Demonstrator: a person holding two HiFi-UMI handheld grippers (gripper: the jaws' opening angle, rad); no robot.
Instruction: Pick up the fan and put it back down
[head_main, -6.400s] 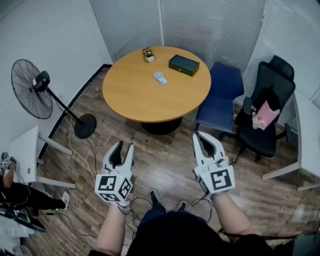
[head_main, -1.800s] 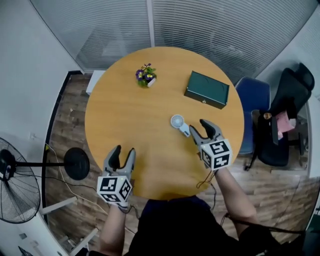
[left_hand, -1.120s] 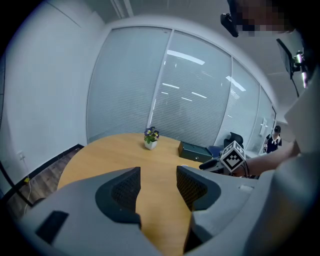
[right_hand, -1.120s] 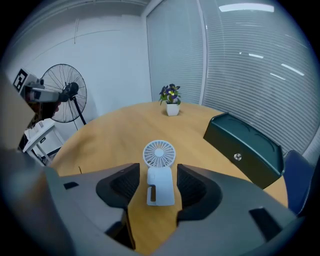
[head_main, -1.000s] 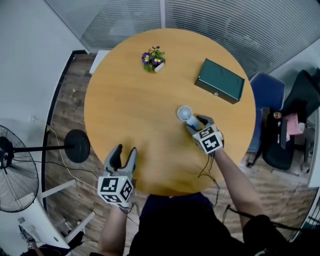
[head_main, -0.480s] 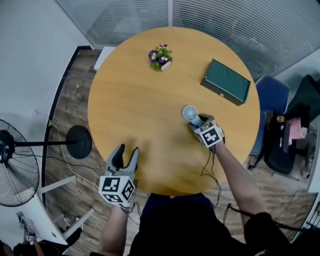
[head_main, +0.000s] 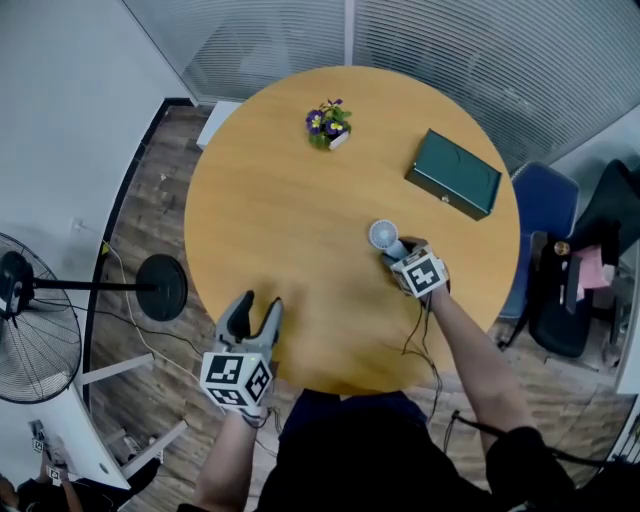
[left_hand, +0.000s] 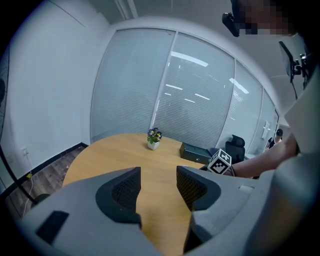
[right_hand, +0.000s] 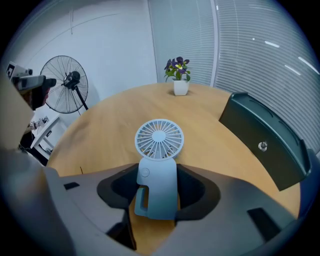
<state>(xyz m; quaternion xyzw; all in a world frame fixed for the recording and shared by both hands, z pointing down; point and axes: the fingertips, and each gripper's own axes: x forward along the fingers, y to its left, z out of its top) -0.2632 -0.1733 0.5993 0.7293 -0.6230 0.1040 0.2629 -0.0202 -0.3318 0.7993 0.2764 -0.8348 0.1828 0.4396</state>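
A small pale-blue hand fan lies flat on the round wooden table, its round grille pointing away from me. In the right gripper view the fan has its handle between the jaws. My right gripper has just been closing, and its pads now touch both sides of the handle. The fan still rests on the tabletop. My left gripper hovers at the table's near left edge, open and with nothing in it.
A dark green box lies beyond the fan to the right. A small potted flower stands at the far side. A pedestal fan is on the floor at left. A blue chair and a black chair stand at right.
My right gripper has come down a little over the fan's handle and its jaws have narrowed onto it. The left gripper has stayed where it was.
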